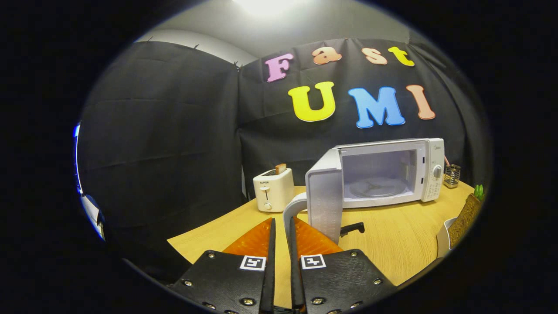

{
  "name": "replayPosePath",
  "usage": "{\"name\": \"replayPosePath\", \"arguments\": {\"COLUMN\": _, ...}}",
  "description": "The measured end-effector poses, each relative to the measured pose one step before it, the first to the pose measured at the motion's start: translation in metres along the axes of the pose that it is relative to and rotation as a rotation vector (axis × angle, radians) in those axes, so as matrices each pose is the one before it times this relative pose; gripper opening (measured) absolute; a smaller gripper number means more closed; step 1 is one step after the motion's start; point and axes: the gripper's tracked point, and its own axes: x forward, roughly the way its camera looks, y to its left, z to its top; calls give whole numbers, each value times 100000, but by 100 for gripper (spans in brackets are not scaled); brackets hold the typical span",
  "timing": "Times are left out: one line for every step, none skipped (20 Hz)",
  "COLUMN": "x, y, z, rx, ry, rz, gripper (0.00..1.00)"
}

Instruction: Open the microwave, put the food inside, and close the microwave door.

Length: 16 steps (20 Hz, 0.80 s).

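Tool (282, 226): fingers nearly closed, pinching the white door handle (291, 209), apparently between both. Microwave (392, 172): on the wooden table (392, 244), door (324, 200) swung wide open, cavity showing an empty glass turntable (375, 187). Toaster (273, 189): left of microwave, holding one bread slice (280, 168).
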Motion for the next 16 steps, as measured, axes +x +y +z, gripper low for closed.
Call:
{"name": "replayPosePath", "arguments": {"x": 376, "y": 626, "z": -120, "rx": -508, "ry": -88, "rz": 1598, "gripper": 15}}
{"name": "replayPosePath", "arguments": {"x": 251, "y": 455, "z": -35, "rx": -333, "ry": -382, "rz": 1384, "gripper": 15}}
{"name": "replayPosePath", "arguments": {"x": 223, "y": 526, "z": 34, "rx": -857, "ry": -454, "rz": 1417, "gripper": 15}}
{"name": "replayPosePath", "arguments": {"x": 206, "y": 460, "z": 208, "rx": -577, "ry": -156, "rz": 2319, "gripper": 15}}
{"name": "replayPosePath", "arguments": {"x": 227, "y": 738, "z": -221, "rx": 353, "ry": 1485, "rz": 3628, "gripper": 15}}
{"name": "replayPosePath", "arguments": {"x": -541, "y": 352, "z": 213, "rx": 1260, "ry": 943, "rz": 2742, "gripper": 27}}
{"name": "replayPosePath", "arguments": {"x": -806, "y": -80, "z": 368, "rx": 1069, "ry": 261, "rz": 1920, "gripper": 31}}
{"name": "replayPosePath", "arguments": {"x": -888, "y": -88, "z": 561, "rx": 487, "ry": 15, "rz": 1341, "gripper": 37}}
{"name": "replayPosePath", "arguments": {"x": -674, "y": -29, "z": 395, "rx": 643, "ry": -408, "rz": 958, "gripper": 39}}
{"name": "replayPosePath", "arguments": {"x": -1037, "y": -146, "z": 406, "rx": 1024, "ry": -508, "rz": 1232, "gripper": 41}}
{"name": "replayPosePath", "arguments": {"x": -1033, "y": -20, "z": 439, "rx": 531, "ry": -159, "rz": 1375, "gripper": 41}}
{"name": "replayPosePath", "arguments": {"x": -1065, "y": -150, "z": 574, "rx": 327, "ry": -344, "rz": 1647, "gripper": 41}}
{"name": "replayPosePath", "arguments": {"x": -1211, "y": -205, "z": 588, "rx": -72, "ry": -790, "rz": 1379, "gripper": 41}}
{"name": "replayPosePath", "arguments": {"x": -1157, "y": -540, "z": 777, "rx": -750, "ry": -1129, "rz": 537, "gripper": 41}}
{"name": "replayPosePath", "arguments": {"x": -1315, "y": -1064, "z": 775, "rx": -924, "ry": -1023, "rz": -800, "gripper": 41}}
{"name": "replayPosePath", "arguments": {"x": -1089, "y": -1344, "z": 779, "rx": -444, "ry": -1519, "rz": -1493, "gripper": 41}}
